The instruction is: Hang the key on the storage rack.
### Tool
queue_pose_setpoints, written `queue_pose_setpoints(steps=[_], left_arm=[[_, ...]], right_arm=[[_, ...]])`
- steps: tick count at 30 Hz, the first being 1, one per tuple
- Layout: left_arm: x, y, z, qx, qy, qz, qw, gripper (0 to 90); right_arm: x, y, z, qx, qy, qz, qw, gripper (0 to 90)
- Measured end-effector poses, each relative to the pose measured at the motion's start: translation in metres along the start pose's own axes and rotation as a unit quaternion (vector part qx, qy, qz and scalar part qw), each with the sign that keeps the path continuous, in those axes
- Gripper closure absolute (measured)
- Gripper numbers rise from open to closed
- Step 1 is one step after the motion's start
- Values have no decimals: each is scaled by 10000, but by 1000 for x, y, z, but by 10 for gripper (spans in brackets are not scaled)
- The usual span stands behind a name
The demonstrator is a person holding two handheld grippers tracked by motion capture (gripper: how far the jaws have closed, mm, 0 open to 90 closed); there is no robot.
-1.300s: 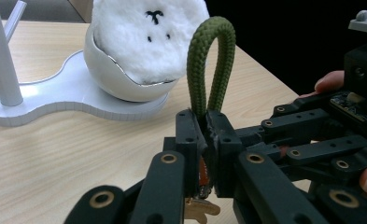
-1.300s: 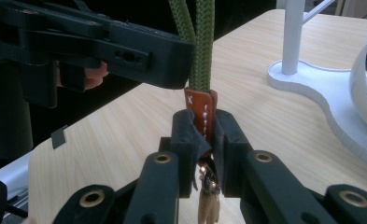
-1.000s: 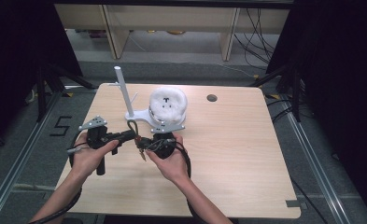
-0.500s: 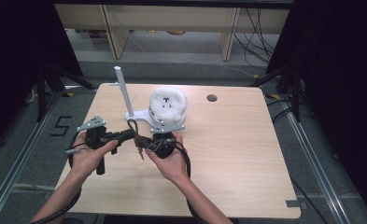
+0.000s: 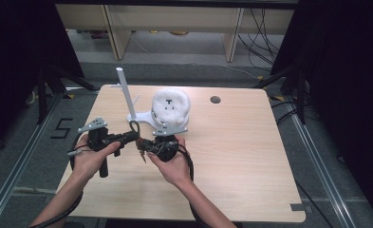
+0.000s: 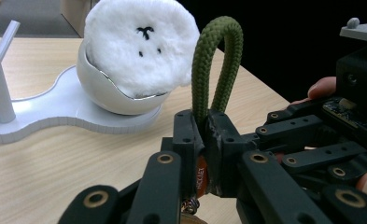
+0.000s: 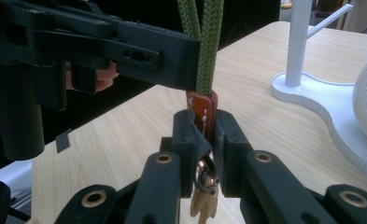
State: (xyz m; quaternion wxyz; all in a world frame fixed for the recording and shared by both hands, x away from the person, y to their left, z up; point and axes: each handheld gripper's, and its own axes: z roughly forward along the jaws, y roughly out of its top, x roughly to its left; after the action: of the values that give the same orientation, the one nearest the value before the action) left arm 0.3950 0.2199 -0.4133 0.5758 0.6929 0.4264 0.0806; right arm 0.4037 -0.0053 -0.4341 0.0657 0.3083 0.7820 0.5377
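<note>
Almost nothing has been shifted since the earlier frames: both hands have been kept low in front of the stand, with the keychain held between them at the same spot. The green cord loop (image 6: 217,65) is pinched at its base by the left claw (image 6: 203,140), whose jaws are closed on it, so the loop is left standing upright and open. The orange tab (image 7: 201,108) just below is clamped by the right claw (image 7: 202,135), shut on it, with the metal ring (image 7: 205,177) and a pale charm left hanging beneath. Held in two places this way, the keychain (image 5: 137,137) is kept taut and steady above the tabletop (image 5: 241,156), apparently so that the loop can be presented to a peg.

Just behind the claws stands the white stand (image 5: 137,116), with its upright post (image 5: 124,92) and a short side branch. The fluffy white ball (image 5: 171,107) is seated in the cup on the same base, close beside the likely path to the post. A dark round hole (image 5: 215,99) is seen farther back.
</note>
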Motion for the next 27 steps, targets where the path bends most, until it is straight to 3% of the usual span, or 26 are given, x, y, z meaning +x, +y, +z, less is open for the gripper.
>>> queue_pose_setpoints(steps=[6, 10, 14, 15, 17, 19, 20, 21, 27], left_arm=[[2, -1, -1, -50, -67, -136, 9999, 825], [0, 0, -2, -23, -8, -4, 10000, 840], [-3, 1, -3, -83, 36, 95, 9999, 844], [-3, 1, -3, -90, 52, 106, 9999, 845], [-4, 2, -3, -84, 79, 192, 9997, 846], [-5, 2, -4, -75, 134, 250, 9996, 846], [-5, 3, -4, -78, 140, 264, 9995, 846], [-4, 3, -4, -81, 161, 274, 9995, 847], [3, 5, -7, -132, 330, 313, 9989, 846]], right_arm=[[0, -1, 0, -57, 17, -40, 10000, 810], [2, 0, 0, 0, 51, 16, 10000, 809], [1, 0, 2, -171, 121, -3, 9998, 803], [2, 1, 0, -87, 112, 51, 9999, 797], [2, 1, 2, -175, 163, 63, 9997, 770], [2, 1, 0, -111, 27, -6, 9999, 737], [3, 1, 0, -157, 9, 56, 9999, 719], [1, 1, 1, -225, -51, -40, 9997, 695], [-1, 0, -3, -187, 10, -18, 9998, 622]])
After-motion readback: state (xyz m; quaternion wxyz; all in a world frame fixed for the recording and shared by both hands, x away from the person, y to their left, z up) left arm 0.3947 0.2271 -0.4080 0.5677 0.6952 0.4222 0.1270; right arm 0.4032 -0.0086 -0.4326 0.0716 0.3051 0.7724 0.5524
